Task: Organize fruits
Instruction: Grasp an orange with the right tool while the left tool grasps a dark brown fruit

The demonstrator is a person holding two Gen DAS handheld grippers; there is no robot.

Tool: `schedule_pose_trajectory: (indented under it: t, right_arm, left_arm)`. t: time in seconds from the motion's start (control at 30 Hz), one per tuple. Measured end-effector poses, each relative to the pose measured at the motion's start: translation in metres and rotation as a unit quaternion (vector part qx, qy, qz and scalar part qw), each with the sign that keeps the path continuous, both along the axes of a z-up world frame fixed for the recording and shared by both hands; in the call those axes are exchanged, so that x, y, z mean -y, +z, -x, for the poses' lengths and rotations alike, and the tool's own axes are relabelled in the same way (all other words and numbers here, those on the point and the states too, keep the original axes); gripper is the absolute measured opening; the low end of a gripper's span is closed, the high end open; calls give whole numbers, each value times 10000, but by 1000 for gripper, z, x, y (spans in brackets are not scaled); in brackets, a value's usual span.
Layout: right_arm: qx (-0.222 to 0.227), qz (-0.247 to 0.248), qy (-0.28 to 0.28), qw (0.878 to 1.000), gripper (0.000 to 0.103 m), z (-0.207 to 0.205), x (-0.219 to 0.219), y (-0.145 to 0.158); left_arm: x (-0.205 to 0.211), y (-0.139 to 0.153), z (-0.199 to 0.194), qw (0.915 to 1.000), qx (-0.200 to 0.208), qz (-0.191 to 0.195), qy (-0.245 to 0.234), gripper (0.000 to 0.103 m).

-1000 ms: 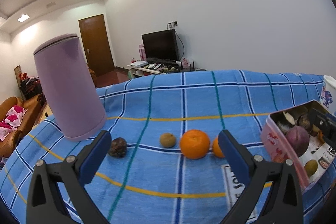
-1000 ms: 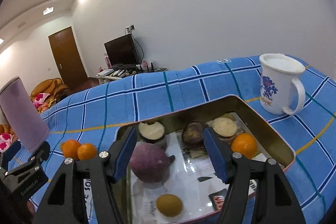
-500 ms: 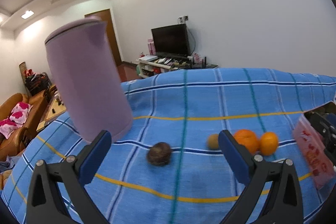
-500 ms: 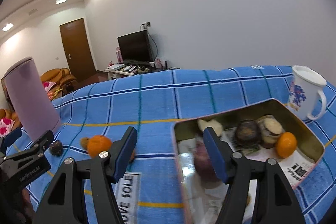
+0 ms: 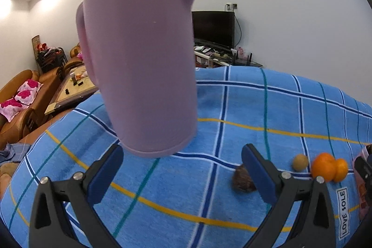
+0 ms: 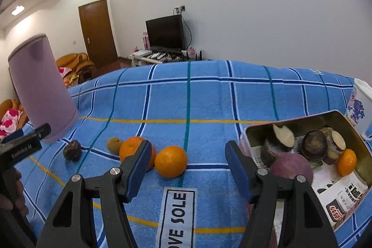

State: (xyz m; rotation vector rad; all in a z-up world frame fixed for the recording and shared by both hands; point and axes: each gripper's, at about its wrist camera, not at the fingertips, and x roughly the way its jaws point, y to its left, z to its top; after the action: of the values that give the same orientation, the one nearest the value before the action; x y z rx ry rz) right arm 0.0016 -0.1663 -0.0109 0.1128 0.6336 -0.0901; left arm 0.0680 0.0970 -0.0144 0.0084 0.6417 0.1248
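- The left gripper [image 5: 182, 170] hung over the blue plaid cloth [image 5: 279, 108] with its jaws spread wide and nothing between them.
- A lilac lidded jug [image 5: 141, 57] stood on the cloth just past the left fingertips, filling much of the left wrist view (its spout towards the picture's right).
- A dark, rough fruit [image 5: 241, 179] lay on the cloth, partly hidden behind the gripper's right-hand finger in that view; beyond it sat a small brown fruit [image 5: 300, 162] and two oranges touching each other [image 5: 329, 166].
- The right gripper [image 6: 186, 166] was likewise released, jaws apart and gripping nothing, above the "LOVE SOLE" label [image 6: 177, 217] sewn on the cloth.
- One orange [image 6: 171, 161] lay between the right gripper's blue pads without touching either; the other orange [image 6: 132, 148] sat partly behind the pad on the picture's left.
- The tin box [image 6: 348, 131] stood to the picture's right, holding a purple round fruit [image 6: 291, 166], a small orange [image 6: 347, 162] and several dark fruits, some cut open.
- A white mug with a blue flower print [image 6: 359, 104] stood behind the box.
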Motion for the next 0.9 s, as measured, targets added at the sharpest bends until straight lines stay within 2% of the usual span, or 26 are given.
schedule_pose_trajectory:
  t: [0.13, 0.23, 0.37, 0.53, 0.7, 0.8, 0.9]
  right_arm:
    - [-222, 61, 148, 9996, 55, -6, -4, -6]
    - [-522, 28, 248, 9983, 51, -17, -7, -14]
    - [-759, -79, 309, 9966, 51, -26, -6, -21]
    - [-922, -41, 414, 9949, 49, -33, -12, -26]
    - [-971, -187, 447, 9941, 48, -39, -10, -29]
    - [-1135, -263, 484, 9920, 47, -46, -11, -35]
    - [-1253, -389, 520, 9900, 47, -52, -11, -40]
  left_arm:
    - [-11, -6, -5, 9999, -150, 27, 56, 103]
    - [-15, -10, -9, 9993, -283, 223, -38, 103]
    - [-1, -10, -10, 9981, -342, 323, -388, 103]
    - [23, -14, -16, 9973, -394, -78, -622, 103]
    - [36, -22, -28, 9954, -607, -193, -713, 103]
    - [42, -24, -32, 9943, -654, -208, -815, 103]
    - [41, -27, -36, 9917, -836, -18, -973, 103]
